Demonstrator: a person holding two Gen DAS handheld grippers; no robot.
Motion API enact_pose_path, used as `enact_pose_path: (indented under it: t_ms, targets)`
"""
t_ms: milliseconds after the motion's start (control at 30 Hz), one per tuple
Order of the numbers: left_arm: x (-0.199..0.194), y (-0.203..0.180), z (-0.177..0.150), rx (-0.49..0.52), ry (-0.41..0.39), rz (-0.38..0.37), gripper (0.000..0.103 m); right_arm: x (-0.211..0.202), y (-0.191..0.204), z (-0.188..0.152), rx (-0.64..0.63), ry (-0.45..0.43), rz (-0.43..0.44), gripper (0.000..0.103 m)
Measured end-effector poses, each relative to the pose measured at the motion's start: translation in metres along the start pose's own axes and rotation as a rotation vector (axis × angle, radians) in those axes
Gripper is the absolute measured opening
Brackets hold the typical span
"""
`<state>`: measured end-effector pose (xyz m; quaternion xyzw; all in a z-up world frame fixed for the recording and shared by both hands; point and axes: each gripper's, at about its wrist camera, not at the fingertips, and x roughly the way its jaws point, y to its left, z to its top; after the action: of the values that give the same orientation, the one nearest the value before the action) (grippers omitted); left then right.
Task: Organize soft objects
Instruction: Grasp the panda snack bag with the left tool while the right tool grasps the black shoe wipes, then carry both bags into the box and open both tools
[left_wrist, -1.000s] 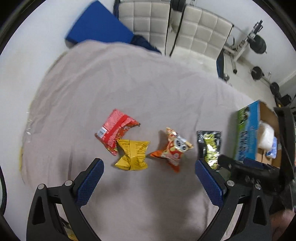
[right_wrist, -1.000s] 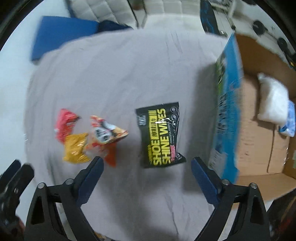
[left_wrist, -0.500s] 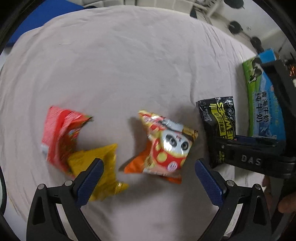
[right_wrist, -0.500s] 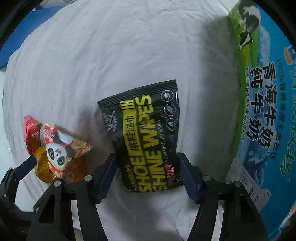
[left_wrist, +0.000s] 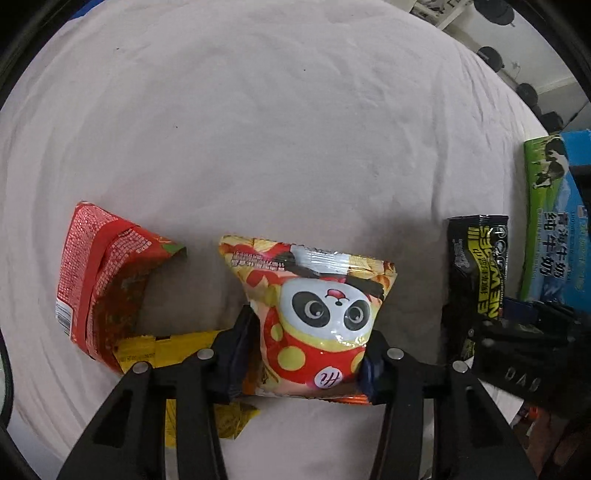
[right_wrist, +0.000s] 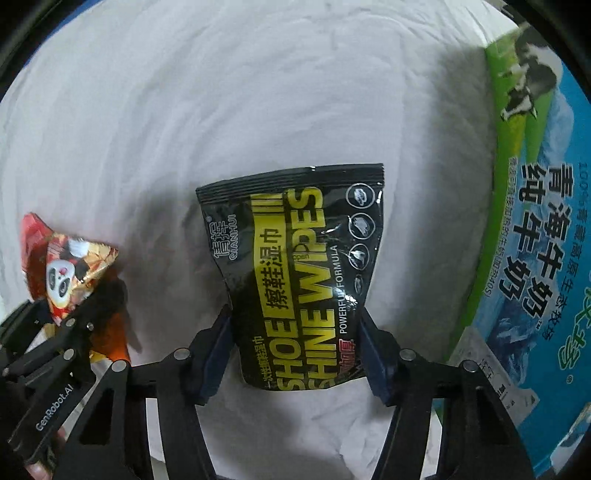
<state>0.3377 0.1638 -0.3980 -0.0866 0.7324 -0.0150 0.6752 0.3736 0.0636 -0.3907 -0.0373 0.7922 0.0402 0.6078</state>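
Observation:
My left gripper (left_wrist: 308, 350) is shut on the lower part of a panda snack bag (left_wrist: 317, 317) that lies on the pale bed sheet (left_wrist: 258, 129). A red snack bag (left_wrist: 99, 280) and a yellow bag (left_wrist: 177, 354) lie to its left, the yellow one partly under my fingers. My right gripper (right_wrist: 295, 343) is shut on the bottom of a black shoe-wipes pack (right_wrist: 299, 258), which bulges between the pads. The panda bag (right_wrist: 70, 273) and the left gripper also show at the left of the right wrist view.
A blue and green milk carton box (right_wrist: 535, 236) stands right of the wipes pack, close to my right finger; it also shows in the left wrist view (left_wrist: 554, 229). Gym weights (left_wrist: 491, 55) lie beyond the bed at top right.
Both grippers came down onto the bed and closed: the left on the panda bag, the right on the wipes pack. Both were wide open a second ago.

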Motion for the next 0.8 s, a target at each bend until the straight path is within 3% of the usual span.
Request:
enact_pose_path:
  t_ms: [233,333,433,600,667,800]
  targets:
    - [0.009,-0.016,0.010,-0.016,-0.017,0.044,0.050,0.001,0.007,-0.001,-0.011,0.008,-0.015,0.065]
    - [0.005,-0.019,0.013,-0.058,-0.049,0.027,0.053,0.001,-0.003,0.003,-0.014,0.009,-0.018,0.065]
    - [0.007,-0.016,0.013,-0.085,-0.068,-0.013,0.063,0.009,-0.002,0.004,-0.017,0.007,-0.028,0.065]
    - [0.015,-0.026,0.017,-0.051,-0.054,0.004,0.063,0.031,0.001,-0.004,-0.022,-0.008,-0.065,0.058]
    - [0.014,-0.028,0.018,-0.042,-0.054,0.038,0.047,0.032,0.003,-0.004,-0.023,-0.014,-0.071,0.057]
    - [0.012,-0.027,0.017,-0.051,-0.050,0.042,0.037,0.035,0.005,-0.005,-0.032,-0.017,-0.085,0.053]
